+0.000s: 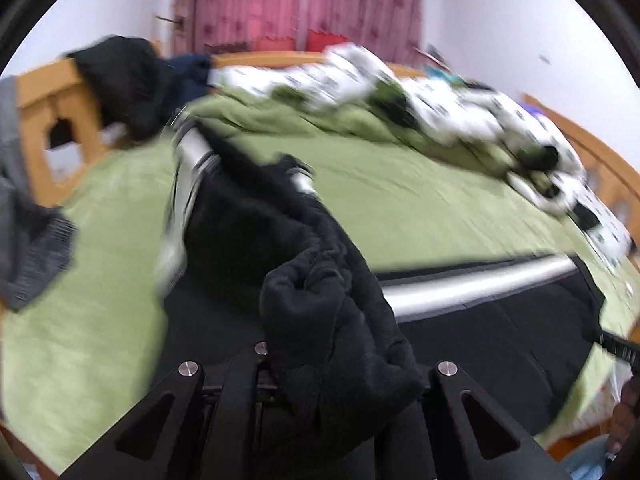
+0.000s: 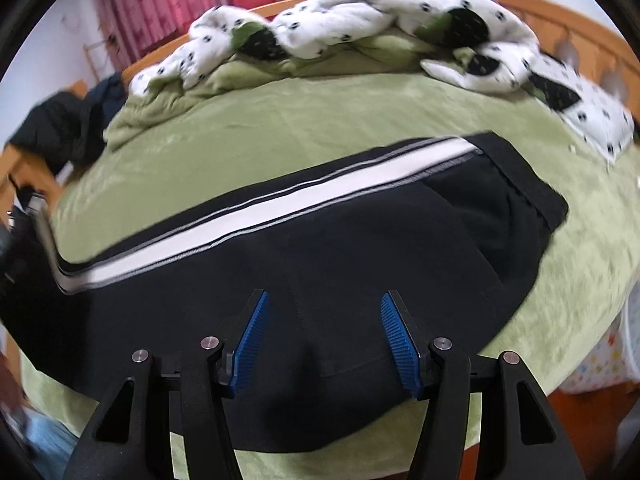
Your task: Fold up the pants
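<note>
A big bed [image 2: 280,128] with a soft green cover holds everything. Its frame is light brown wood. Black pants [image 2: 360,248] with a white stripe down the side lie flat across the near part of the bed. At the far side a white blanket with black spots [image 2: 360,12] sits in a bumpy heap. Dark clothes [image 1: 128,80] are piled at one corner, over the wooden end.

Left wrist view: close above the pants [image 1: 320,320], facing across the green bed [image 1: 400,208] toward pink curtains [image 1: 260,4].
Right wrist view: low over the pants [image 2: 320,264], facing the patterned quilt [image 2: 360,20].
Shared: pants, bed, quilt, curtains.
</note>
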Motion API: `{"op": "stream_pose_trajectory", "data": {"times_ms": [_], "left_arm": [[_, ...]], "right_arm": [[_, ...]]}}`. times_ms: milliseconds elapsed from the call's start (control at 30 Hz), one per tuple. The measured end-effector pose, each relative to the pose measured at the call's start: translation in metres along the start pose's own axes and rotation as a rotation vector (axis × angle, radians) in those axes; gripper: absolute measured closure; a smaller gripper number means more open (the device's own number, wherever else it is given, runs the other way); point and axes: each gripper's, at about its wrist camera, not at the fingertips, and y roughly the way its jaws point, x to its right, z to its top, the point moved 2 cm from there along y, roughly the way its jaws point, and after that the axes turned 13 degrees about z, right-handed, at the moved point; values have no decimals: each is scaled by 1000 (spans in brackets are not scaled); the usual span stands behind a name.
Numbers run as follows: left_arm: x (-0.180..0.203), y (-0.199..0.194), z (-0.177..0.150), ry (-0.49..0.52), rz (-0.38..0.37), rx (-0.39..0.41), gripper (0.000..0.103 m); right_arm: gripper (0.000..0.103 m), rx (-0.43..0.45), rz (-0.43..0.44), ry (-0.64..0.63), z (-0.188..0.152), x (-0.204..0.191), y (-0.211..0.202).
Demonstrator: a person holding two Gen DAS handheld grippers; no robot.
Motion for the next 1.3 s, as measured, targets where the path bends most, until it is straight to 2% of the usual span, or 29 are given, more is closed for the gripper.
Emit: {"op": "stream_pose_trajectory", "data": {"times_ms": [67,167,233,300,333,367,400,433,467,500,533,600,667,767,833,900,967,1067,1133,1200,1300], "left_arm": [[31,10,-22,10,-57,-15,91],[77,33,-64,7,-131,-130,91],[91,40,-80,11,-129,-161,91],[99,37,-88,59,-106,-141,91],[99,31,-88,93,-106,-127,83],[96,24,-86,129,-146,-136,76],[94,21,-86,138,-174,-151,62],[88,17,-85,136,-193,-160,57],[79,9,-83,130,-199,-154,57],[67,-1,-81,128,-204,-133,56],[54,-9,-80,131,-205,-116,51],[25,-26,-76,122,-162,-66,41],[3,-33,-71,104,-118,-48,39],[-35,-54,-75,90,-164,-20,37],[-51,-61,-80,91,-103,7,30],[-76,-63,-88,83,-19,23,29],[-97,-56,-97,65,6,-10,29],[-125,-43,-114,-16,-51,-96,29],[-133,-33,-126,-41,-98,-153,29],[-137,-24,-137,-28,-71,-182,29],[-130,-14,-142,33,-26,-179,29]], "right_arm": [[45,11,-1,30,-1,11,-6],[45,26,5,65,-4,23,-14],[45,28,10,77,-5,27,-16],[45,23,8,75,-5,27,-16],[45,21,7,70,-5,26,-15],[45,18,5,65,-5,25,-14],[45,15,6,61,-5,23,-13],[45,13,10,60,-4,21,-12],[45,14,18,58,-3,19,-10],[45,15,26,55,-3,16,-10],[45,17,32,49,-2,11,-9],[45,27,53,26,-1,-1,-7],[45,32,95,-6,0,-18,-4],[45,12,124,-68,0,-49,5],[45,-10,138,-118,-2,-73,12],[45,-42,178,-137,-8,-95,19],[45,-85,212,-142,-15,-113,28],[45,-134,184,-180,-29,-135,38],[45,-134,160,-220,-37,-147,39],[45,-125,172,-210,-44,-150,43],[45,-118,197,-166,-53,-146,54]]}}
